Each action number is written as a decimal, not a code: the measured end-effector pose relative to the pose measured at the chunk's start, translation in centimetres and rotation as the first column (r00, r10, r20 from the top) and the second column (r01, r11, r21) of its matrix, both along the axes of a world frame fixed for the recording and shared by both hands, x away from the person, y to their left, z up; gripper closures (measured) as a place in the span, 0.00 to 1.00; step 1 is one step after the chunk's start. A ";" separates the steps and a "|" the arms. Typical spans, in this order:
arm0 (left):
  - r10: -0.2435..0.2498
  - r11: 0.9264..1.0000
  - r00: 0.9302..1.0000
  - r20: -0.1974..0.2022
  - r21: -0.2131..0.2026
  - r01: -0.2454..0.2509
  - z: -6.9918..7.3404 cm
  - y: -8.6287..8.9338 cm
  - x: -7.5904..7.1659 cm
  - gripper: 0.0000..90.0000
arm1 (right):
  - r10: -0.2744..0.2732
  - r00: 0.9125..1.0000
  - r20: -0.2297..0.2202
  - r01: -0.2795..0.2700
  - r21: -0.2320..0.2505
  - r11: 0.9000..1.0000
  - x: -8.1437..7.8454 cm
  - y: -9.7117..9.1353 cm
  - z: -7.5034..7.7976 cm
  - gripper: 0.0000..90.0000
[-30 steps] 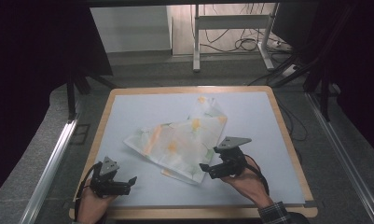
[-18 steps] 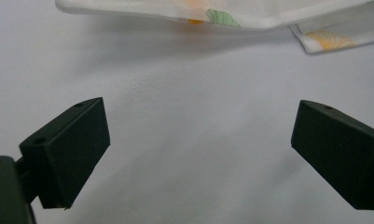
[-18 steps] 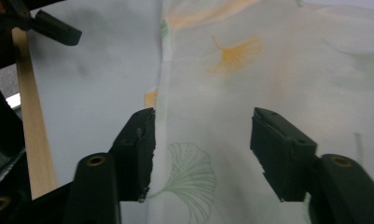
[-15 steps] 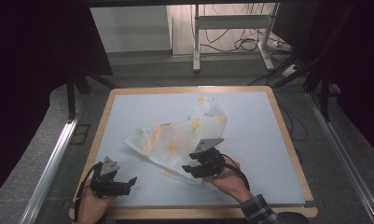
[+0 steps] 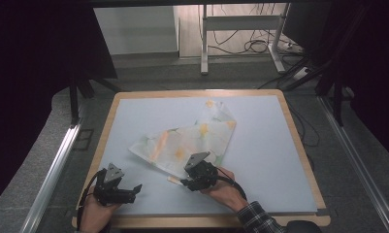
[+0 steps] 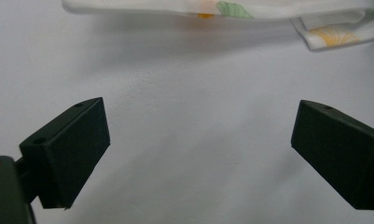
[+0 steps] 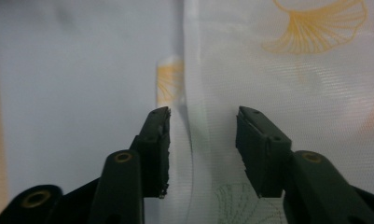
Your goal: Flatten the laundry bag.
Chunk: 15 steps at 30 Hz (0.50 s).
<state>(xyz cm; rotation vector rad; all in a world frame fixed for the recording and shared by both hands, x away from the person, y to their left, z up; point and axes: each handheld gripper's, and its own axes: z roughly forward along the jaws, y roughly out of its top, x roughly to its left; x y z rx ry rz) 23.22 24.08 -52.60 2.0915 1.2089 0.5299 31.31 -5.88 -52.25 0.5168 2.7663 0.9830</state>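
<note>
Looks like a cloth-folding job, mid-reach. Thin white cloth [image 5: 192, 141] with yellow and green leaf prints lying crumpled-flat around the middle of the table [image 5: 279, 160], one flap folded up toward the far side.

Right tool [image 5: 187, 183] down at the near edge of the cloth, jaws parted a bit and straddling the hem in the right gripper view [image 7: 201, 140]. Nothing pinched yet. A small printed corner [image 7: 168, 84] poking out just past the edge there, probably a lower layer.

Left tool [image 5: 136, 187] parked near the front-left of the table, spread wide, holding nothing, with bare table between its jaws [image 6: 198, 149] and the cloth edge [image 6: 212, 9] well ahead of it.

Tips for doing this bit well, just my guess:
- Go low, so the bottom jaw slides under the hem rather than pushing it and bunching the fabric.
- Decide on one layer or both before closing. With that extra corner peeking out, easy to grab the wrong one.
- Bite right at the edge, not deep in; deep grabs drag wrinkles along.
- Bring the left tool up to another corner first, so the lift comes out even and not lopsided.
</note>
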 end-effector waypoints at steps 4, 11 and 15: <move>-0.002 1.000 1.000 -0.005 0.003 0.002 0.0 -0.1 0.0 0.04 | -0.024 1.000 0.018 0.024 -0.007 1.000 0.1 -0.1 -0.4 0.79; -0.002 1.000 1.000 -0.006 0.006 0.002 0.0 -0.1 0.0 0.04 | -0.014 1.000 0.013 0.015 -0.045 0.999 0.0 0.4 -0.1 0.98; -0.001 1.000 1.000 -0.006 0.005 0.001 0.0 -0.1 0.0 0.04 | -0.023 1.000 0.017 0.023 -0.053 0.998 -0.1 0.3 0.1 0.98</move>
